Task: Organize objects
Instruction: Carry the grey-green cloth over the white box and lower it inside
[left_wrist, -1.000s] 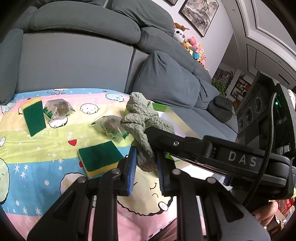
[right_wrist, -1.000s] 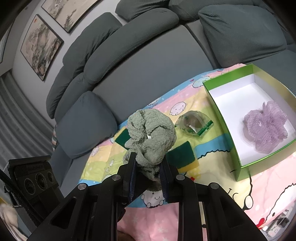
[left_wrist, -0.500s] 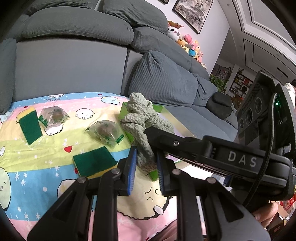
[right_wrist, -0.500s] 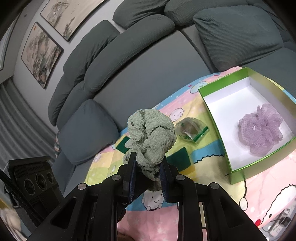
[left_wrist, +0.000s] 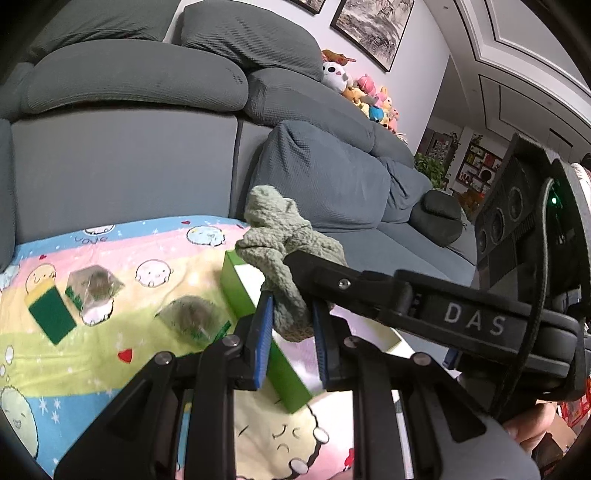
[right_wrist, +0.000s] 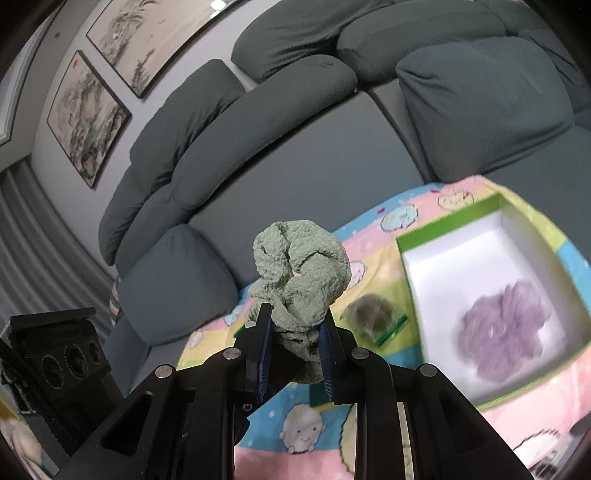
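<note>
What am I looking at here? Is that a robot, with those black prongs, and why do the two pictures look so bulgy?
No robot: a person holds one hand tool in each hand. Each has a wide-angle camera looking along its fingers, hence the bulge. Both the left gripper and the right gripper pinch the same green cloth. Below lies a cartoon blanket on a grey sofa. On it are a green box holding a purple cloth, a green sponge and small clear packets.
</note>
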